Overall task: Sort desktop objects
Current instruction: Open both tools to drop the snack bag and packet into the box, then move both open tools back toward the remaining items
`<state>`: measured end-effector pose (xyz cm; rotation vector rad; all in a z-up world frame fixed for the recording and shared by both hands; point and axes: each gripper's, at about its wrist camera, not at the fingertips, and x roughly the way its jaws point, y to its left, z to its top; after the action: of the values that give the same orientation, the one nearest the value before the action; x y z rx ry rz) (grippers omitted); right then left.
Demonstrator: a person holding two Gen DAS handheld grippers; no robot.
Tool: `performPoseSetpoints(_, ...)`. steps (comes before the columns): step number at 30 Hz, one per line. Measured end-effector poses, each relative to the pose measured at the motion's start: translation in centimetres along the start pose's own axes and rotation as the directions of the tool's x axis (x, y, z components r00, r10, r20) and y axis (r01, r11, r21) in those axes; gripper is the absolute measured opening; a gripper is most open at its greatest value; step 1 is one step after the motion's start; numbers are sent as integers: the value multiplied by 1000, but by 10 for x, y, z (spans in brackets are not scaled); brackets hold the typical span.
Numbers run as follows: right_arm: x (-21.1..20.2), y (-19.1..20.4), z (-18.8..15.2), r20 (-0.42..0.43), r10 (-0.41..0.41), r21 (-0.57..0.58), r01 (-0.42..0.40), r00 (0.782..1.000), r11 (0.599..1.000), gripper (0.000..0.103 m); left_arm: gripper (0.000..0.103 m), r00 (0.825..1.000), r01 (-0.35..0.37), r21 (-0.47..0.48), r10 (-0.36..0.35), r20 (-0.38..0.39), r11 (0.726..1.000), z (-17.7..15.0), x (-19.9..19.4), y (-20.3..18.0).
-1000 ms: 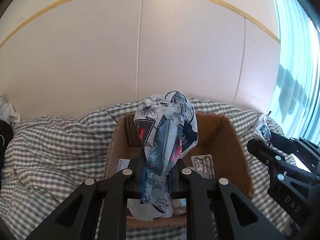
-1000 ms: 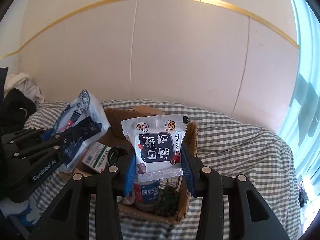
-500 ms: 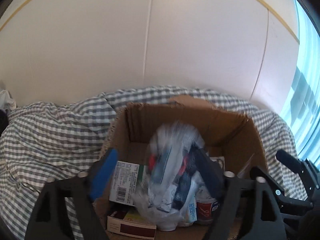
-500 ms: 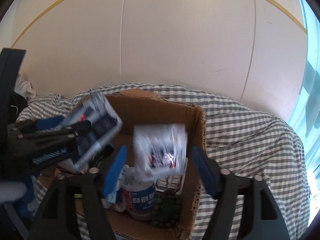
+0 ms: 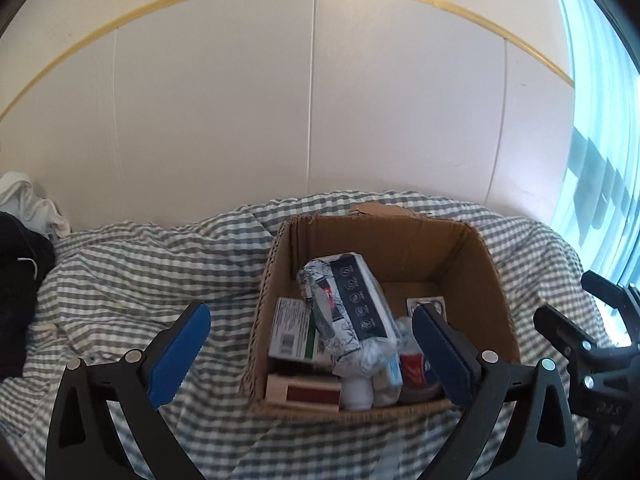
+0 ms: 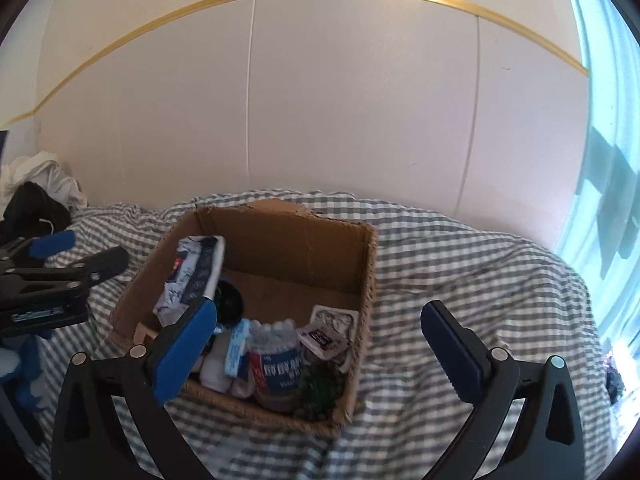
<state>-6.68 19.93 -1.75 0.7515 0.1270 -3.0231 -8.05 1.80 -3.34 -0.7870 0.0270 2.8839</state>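
A gray-and-white checked cloth (image 5: 132, 280) covers the surface below both pairs of jaws. On it, ahead of the jaws, sits an open cardboard box (image 5: 472, 280) holding the sorted things. The left gripper (image 5: 310, 354) has just been opening; its jaws stand spread wide with nothing pinched, the box seen between them. The right gripper (image 6: 322, 344) has likewise just been opening and its jaws are spread and bare, the left one over the box's near wall, the right one over the cloth beside it. A floral packet (image 5: 348, 312) leans inside the box, ahead of the left gripper's jaws. A small white snack pouch (image 6: 330, 332) lies in the box between the right gripper's jaws, beside a labelled jar (image 6: 276, 368) and a small green plant (image 6: 320, 390).
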Motion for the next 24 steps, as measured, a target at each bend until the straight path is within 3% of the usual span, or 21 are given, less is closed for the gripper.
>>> performPoseSetpoints(9,-44,6,-9,5,0,-3,0,1000,1000,103,103,998,-55,8,54,17,998,-23,-45,2)
performPoseSetpoints(14,-56,15,-26,-45,51,-50,-53,998,997,103,103,997,-71,31,71,-1,997,-53,-57,13)
performPoseSetpoints(17,-54,20,-44,-95,93,-76,-100,991,992,103,103,997,-63,36,64,-33,997,-73,-58,20)
performPoseSetpoints(20,-49,27,-67,-143,125,-131,-144,982,981,103,103,990,-75,60,82,-114,995,-93,-48,25)
performPoseSetpoints(21,-49,29,-74,-155,130,-148,-153,979,977,103,103,985,-49,65,59,-164,997,-100,-41,26)
performPoseSetpoints(24,-43,34,-96,-221,165,-184,-208,961,961,102,103,975,12,108,12,-221,994,-120,-30,24)
